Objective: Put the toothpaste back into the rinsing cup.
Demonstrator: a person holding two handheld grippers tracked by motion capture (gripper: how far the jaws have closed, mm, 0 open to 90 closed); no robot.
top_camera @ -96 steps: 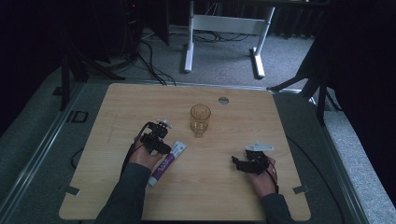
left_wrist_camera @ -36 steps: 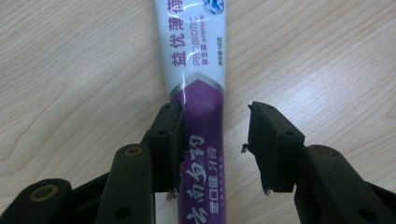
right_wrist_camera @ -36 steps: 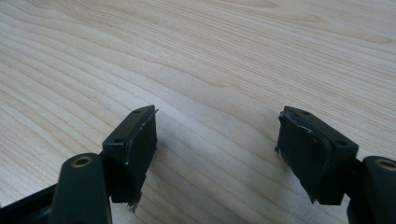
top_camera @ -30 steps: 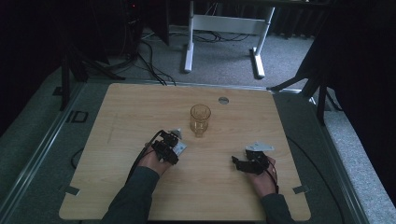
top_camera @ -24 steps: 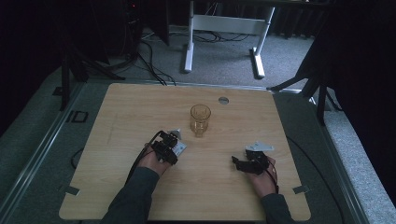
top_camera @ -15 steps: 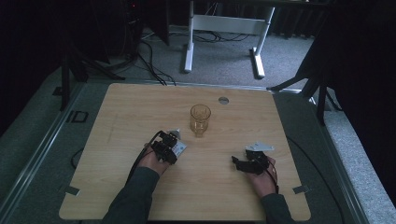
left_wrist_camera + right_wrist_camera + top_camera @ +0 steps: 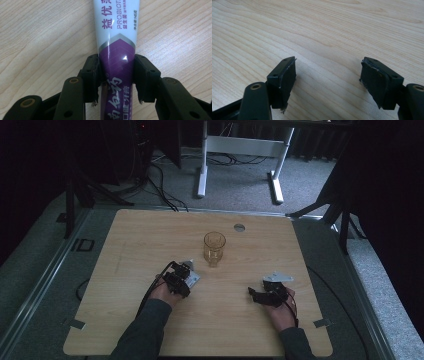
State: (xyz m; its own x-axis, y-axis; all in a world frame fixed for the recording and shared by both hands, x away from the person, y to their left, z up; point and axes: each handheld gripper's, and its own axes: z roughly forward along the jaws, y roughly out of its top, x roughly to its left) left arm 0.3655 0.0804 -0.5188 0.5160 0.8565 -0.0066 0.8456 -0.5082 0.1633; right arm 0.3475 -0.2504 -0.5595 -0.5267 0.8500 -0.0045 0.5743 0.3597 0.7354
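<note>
Purple-and-white toothpaste tube [image 7: 117,50] lay flat on the wooden counter [image 7: 37,37], running straight out between the pads of the left claw [image 7: 117,77]. In the left claw's own view, both pads [image 7: 93,75] sat against the sides of the tube's purple section, partway closed on it; the jaws had just been opening slightly after a squeeze, with the tube between them throughout. Grip judged light: contact on both sides, but little sign of the tube walls being pinched in.

From the high view, the left claw [image 7: 181,279] stood just short of the amber drinking glass [image 7: 214,248], which was upright, ahead of it and slightly to its right. The right claw [image 7: 265,292] was well apart to the side, resting low over bare counter; its own view showed the jaws [image 7: 328,80] spread wide with nothing between them.

Risks as judged:
- Tube is soft and glossy; with a loose hold it could slide out or rotate nose-down on lifting.
- Overtightening could buckle the tube or push paste toward the cap.
- The glass stands close ahead; a forward swing of the tube's far end could knock it over.
- Cap end of the tube not visible, so whether it is sealed cannot be told.
</note>
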